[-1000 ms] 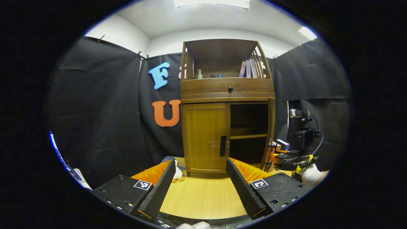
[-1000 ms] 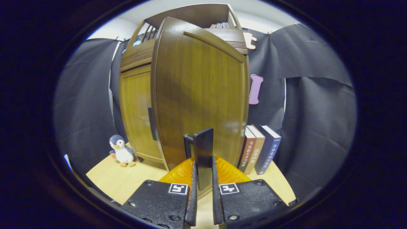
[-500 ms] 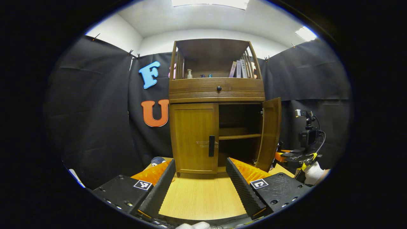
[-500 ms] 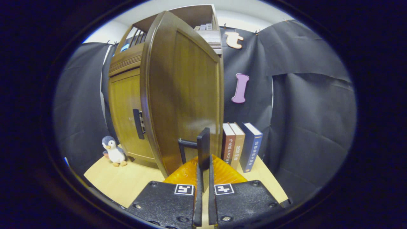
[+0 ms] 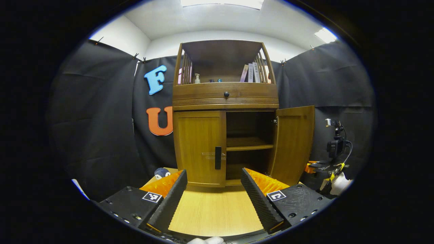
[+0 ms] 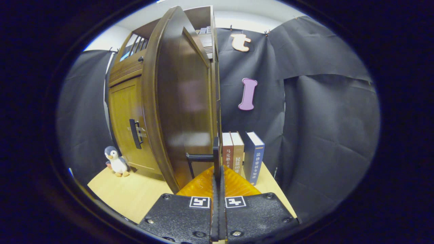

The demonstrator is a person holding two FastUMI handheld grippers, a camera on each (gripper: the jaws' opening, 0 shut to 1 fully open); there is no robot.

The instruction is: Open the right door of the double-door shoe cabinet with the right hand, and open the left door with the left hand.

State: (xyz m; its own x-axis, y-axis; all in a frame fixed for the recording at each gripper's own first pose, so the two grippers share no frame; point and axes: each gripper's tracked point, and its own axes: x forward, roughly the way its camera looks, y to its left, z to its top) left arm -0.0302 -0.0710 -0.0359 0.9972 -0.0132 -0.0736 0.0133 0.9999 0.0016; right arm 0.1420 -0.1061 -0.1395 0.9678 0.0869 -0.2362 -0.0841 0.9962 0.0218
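Right gripper (image 6: 217,176) clamped on the right door's handle (image 6: 214,152), holding the right door (image 5: 293,144) swung wide; left gripper (image 5: 213,189), fingers spread and empty, faces the closed left door (image 5: 199,147) directly ahead, ready to approach.

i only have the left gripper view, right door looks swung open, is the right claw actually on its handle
Observer: Yes. In the right gripper view the right claw is shut on the right door's handle.
Operator: anything beside that door on the far side
Observer: Three books stand upright on the table, right of the right door.
Operator: whats that lump left of the cabinet base
Observer: A penguin plush, standing by the closed left door.
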